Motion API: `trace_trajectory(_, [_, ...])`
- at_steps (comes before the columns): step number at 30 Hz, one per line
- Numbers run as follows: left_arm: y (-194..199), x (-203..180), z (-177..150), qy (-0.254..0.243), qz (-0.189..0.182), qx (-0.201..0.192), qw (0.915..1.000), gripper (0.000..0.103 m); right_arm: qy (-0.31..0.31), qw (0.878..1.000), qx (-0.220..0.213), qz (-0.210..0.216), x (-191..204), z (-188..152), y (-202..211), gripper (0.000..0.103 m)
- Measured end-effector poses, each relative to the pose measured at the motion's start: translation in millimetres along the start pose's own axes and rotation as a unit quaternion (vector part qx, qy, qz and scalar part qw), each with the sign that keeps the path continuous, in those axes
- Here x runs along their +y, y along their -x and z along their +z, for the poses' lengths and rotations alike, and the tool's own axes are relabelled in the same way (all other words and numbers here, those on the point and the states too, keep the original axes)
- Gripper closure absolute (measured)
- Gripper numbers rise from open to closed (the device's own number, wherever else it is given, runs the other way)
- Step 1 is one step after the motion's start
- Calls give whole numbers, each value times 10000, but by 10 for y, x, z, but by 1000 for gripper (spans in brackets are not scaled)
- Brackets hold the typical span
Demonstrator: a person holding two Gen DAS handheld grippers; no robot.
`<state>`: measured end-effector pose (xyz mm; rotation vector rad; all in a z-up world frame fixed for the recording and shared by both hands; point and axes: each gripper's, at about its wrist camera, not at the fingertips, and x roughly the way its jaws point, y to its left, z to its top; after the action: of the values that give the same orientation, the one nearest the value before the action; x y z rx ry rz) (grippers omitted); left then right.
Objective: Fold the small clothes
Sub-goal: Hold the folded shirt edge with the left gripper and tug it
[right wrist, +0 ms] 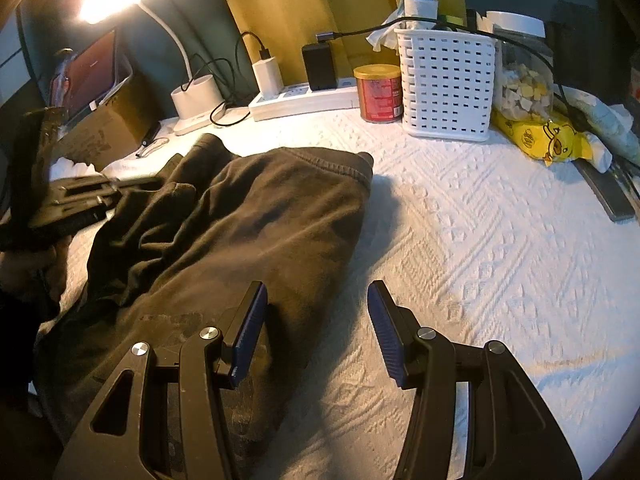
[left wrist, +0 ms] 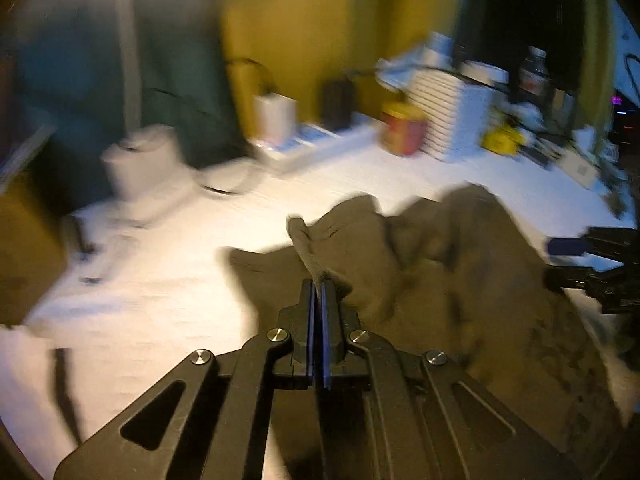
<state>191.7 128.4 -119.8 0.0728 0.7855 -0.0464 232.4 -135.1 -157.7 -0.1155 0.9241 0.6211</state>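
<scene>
Lying crumpled on the white quilt (right wrist: 480, 240), the dark garment (right wrist: 248, 232) spreads from the middle of the right wrist view toward 7 o'clock, its hemmed edge uppermost near centre. Left gripper (left wrist: 319, 282): jaws pressed together on a raised fold of the garment, which stands up from the pads toward 12 o'clock; that view is blurred. Right gripper (right wrist: 316, 300): jaws wide apart, nothing between the pads; the left finger (right wrist: 250, 332) hangs over the garment's edge, the right one over bare quilt, and contact with the cloth cannot be told. In the right wrist view the left gripper sits at 9 o'clock, at the garment's far side. Along the quilt's back edge, from 11 to 1 o'clock: lamp (right wrist: 196, 96), power strip (right wrist: 304, 100), red tin (right wrist: 378, 94), white basket (right wrist: 448, 80), jar (right wrist: 524, 72). Yellow packet (right wrist: 540, 136) at 2 o'clock.
</scene>
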Motion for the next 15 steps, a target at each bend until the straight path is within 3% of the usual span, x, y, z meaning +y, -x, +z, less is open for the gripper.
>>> trace_trajectory(4, [-15,193,-100,112,271,138,9995,102,32,10000,26,16,17,43,-57,48])
trace_trajectory(8, [-175,294,-210,356,281,501,9977,100,96,9999,71,42,36,89,-132,48])
trace_trajectory(11, [-93,320,-175,442,308,465,9975,97,124,9999,54,33,39,144,-160,48])
trace_trajectory(12, [-56,323,-158,461,333,459,9973,90,129,9999,38,26,38,164,-163,48])
trace_trajectory(14, [59,339,-131,593,253,314,9974,63,123,9999,-9,-2,19,199,-157,48])
trace_trajectory(15, [123,351,-120,701,138,207,9972,39,106,9999,-31,-17,4,215,-155,48])
